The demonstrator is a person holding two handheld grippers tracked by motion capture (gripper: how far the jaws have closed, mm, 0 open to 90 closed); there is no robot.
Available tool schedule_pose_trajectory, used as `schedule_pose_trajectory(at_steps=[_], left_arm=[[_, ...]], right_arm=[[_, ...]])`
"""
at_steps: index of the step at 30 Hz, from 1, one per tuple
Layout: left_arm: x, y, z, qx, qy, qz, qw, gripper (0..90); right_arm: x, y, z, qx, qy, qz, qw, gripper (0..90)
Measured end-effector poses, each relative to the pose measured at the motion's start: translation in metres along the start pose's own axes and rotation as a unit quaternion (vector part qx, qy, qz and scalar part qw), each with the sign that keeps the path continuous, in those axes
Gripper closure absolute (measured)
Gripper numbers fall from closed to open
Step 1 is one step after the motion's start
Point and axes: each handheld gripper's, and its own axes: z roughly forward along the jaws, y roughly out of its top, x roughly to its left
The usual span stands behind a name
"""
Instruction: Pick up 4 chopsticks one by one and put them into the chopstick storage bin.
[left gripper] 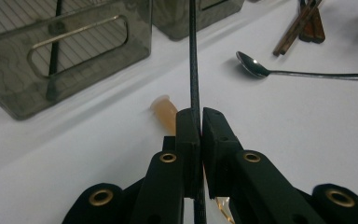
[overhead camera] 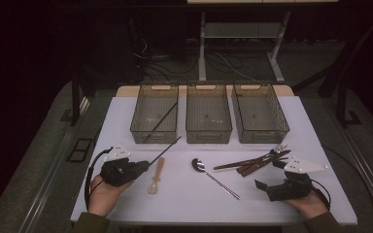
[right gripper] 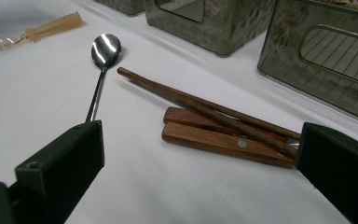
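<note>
Scanning from the left of the high view, we find the left gripper (overhead camera: 148, 165) low over the white table (overhead camera: 126, 204), its jaws pressed together on one end of a thin black chopstick (overhead camera: 165, 151), which slants up and away toward the gap between the left bin (overhead camera: 141, 127) and the middle bin (overhead camera: 209, 133). In the left gripper view we see that chopstick (left gripper: 194, 60) pinched between the two pads and running straight out ahead of them. A second black chopstick (overhead camera: 161, 121) leans inside the left bin, one end low at the near wall and the other high toward the far right corner. Just right of the left gripper lies a pale plastic spoon (overhead camera: 156, 176), its handle pointing away from us and its bowl toward us; in the left gripper view its handle shows just behind the jaws. Further right we see a metal spoon (overhead camera: 213, 177) lying flat, bowl to the left. Beyond it a cluster of wooden-handled cutlery (overhead camera: 252, 163), including a fork (overhead camera: 278, 148), lies in front of the right bin (overhead camera: 260, 116). At the far right, the right gripper (overhead camera: 273, 176) sits near the table's front edge with its jaws spread wide and nothing between them; in the right gripper view the wooden handles (right gripper: 223, 140) lie just ahead of its open jaws, apart from both.
</note>
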Motion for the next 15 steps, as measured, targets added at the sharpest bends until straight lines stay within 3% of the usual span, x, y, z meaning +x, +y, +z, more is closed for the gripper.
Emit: schedule_pose_trajectory(at_steps=[15], left_arm=[[0.01, 0.033, 0.008, -0.032, 0.007, -0.002, 0.9994, 85.6]], right_arm=[[0.0, -0.001, 0.0, -0.001, -0.003, 0.001, 1.0, 0.5]])
